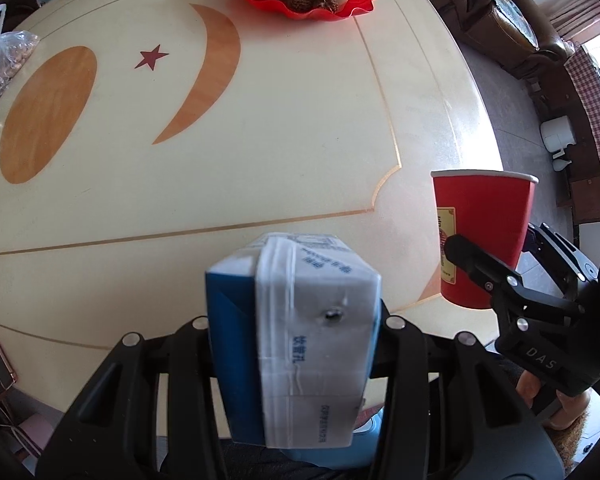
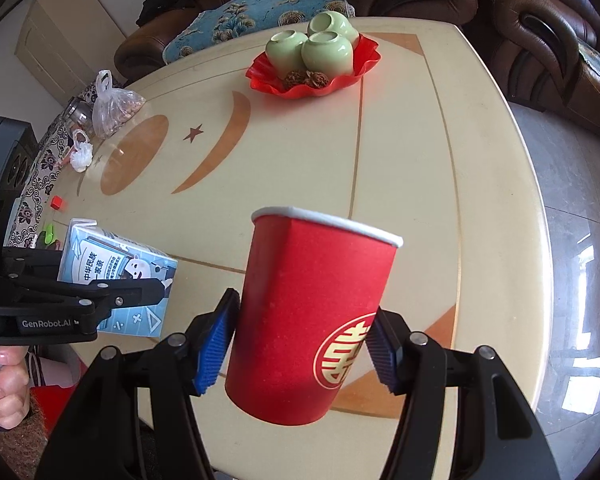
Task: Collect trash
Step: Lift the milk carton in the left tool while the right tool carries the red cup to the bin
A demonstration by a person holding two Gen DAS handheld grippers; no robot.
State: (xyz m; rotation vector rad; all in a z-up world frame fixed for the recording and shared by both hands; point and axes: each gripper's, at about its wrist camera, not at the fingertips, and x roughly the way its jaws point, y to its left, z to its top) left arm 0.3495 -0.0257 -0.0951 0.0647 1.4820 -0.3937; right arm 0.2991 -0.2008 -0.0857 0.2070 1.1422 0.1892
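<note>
My left gripper (image 1: 294, 320) is shut on a blue and white milk carton (image 1: 300, 340) and holds it above the near edge of the cream table (image 1: 300, 140). The carton also shows in the right wrist view (image 2: 116, 276), held by the left gripper (image 2: 140, 300). My right gripper (image 2: 300, 344) is shut on a red paper cup (image 2: 312, 320) with a gold emblem, upright and lifted over the table's near edge. The cup shows in the left wrist view (image 1: 482, 240) at the right, with the right gripper (image 1: 496, 264) on it.
A red dish (image 2: 314, 74) with green teacups and walnuts stands at the far side. A plastic bag of nuts (image 2: 114, 108), a small white bag (image 2: 81, 154), a jar (image 2: 76, 110) and a small red block (image 2: 57, 201) lie at the left. Brown sofas surround the table.
</note>
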